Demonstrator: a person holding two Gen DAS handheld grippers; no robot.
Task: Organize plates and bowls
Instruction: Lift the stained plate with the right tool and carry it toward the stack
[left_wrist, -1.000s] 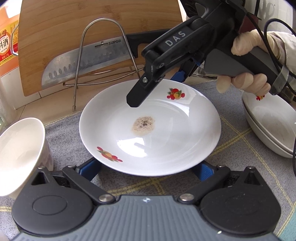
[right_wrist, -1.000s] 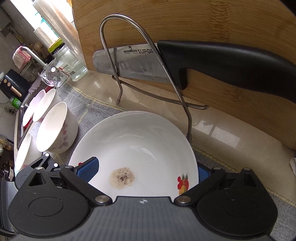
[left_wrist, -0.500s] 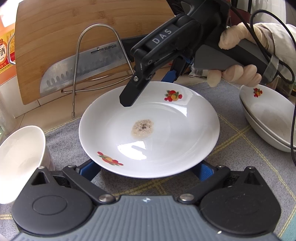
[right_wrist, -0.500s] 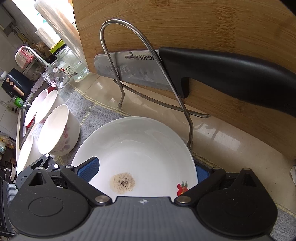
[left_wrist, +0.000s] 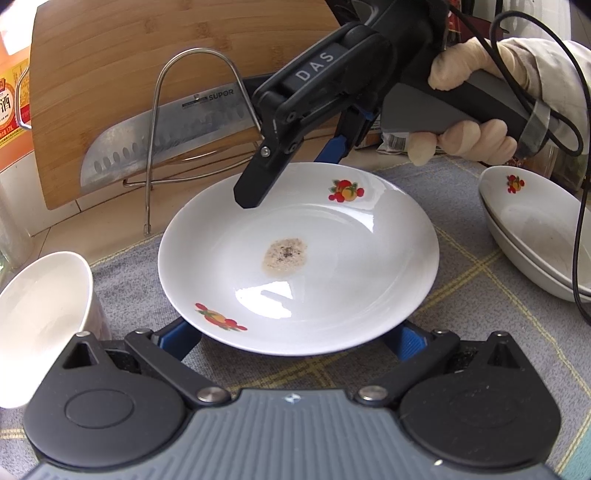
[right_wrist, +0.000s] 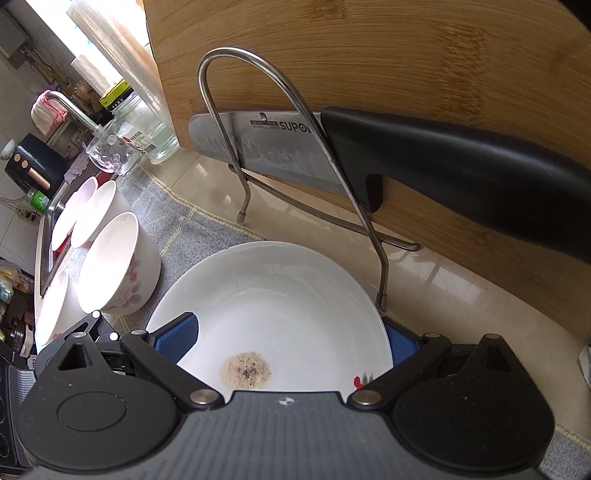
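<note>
Where a grey cloth (left_wrist: 461, 295) covers the kitchen counter, both the left gripper (left_wrist: 295, 338) and right gripper (right_wrist: 291, 338) stand wide open, straddling the soiled plate (left_wrist: 369, 266) without pinching it.

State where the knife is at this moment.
In both wrist views the knife sits at the back of the counter, held in a wire rack against the upright wooden cutting board, just behind the stained white plate.
</note>
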